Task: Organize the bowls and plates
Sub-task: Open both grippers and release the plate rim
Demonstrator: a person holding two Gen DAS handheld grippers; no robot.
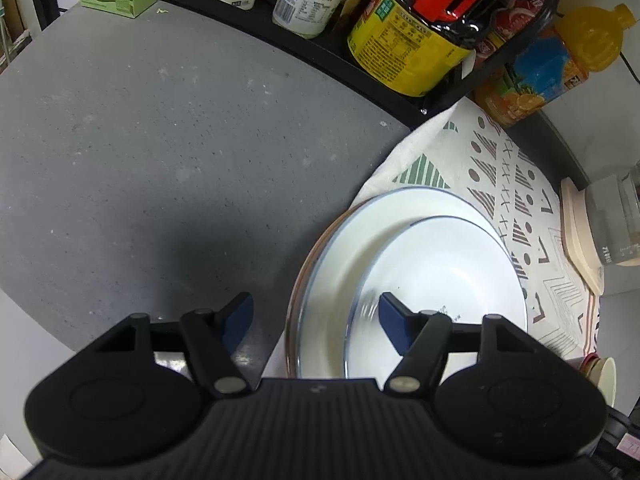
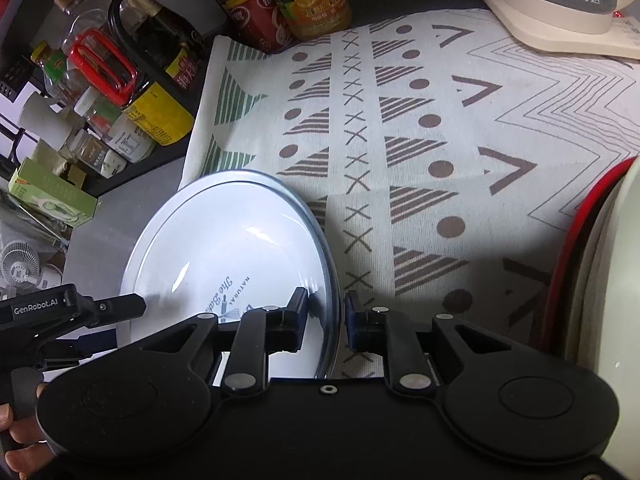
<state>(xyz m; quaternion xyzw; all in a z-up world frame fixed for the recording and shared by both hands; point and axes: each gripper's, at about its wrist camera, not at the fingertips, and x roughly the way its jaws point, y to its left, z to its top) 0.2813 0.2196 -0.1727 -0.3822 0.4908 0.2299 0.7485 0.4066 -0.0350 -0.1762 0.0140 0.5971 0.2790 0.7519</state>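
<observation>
A white plate with a blue rim (image 1: 440,264) lies tilted on a larger white plate (image 1: 340,256) that tops a stack at the cloth's left edge. My left gripper (image 1: 316,320) is open and empty, its right fingertip over the upper plate's near rim. In the right wrist view my right gripper (image 2: 326,316) is shut on the right rim of the white plate (image 2: 228,248), which has printed lettering. The left gripper (image 2: 100,308) shows at the plate's left side.
A patterned cloth (image 2: 440,140) covers the counter's right part; grey counter (image 1: 160,140) lies to the left. A black rack of bottles and jars (image 1: 400,20) stands behind. A kettle on its base (image 2: 560,8) is at the back right. Red-rimmed dishes (image 2: 592,260) stand at the right.
</observation>
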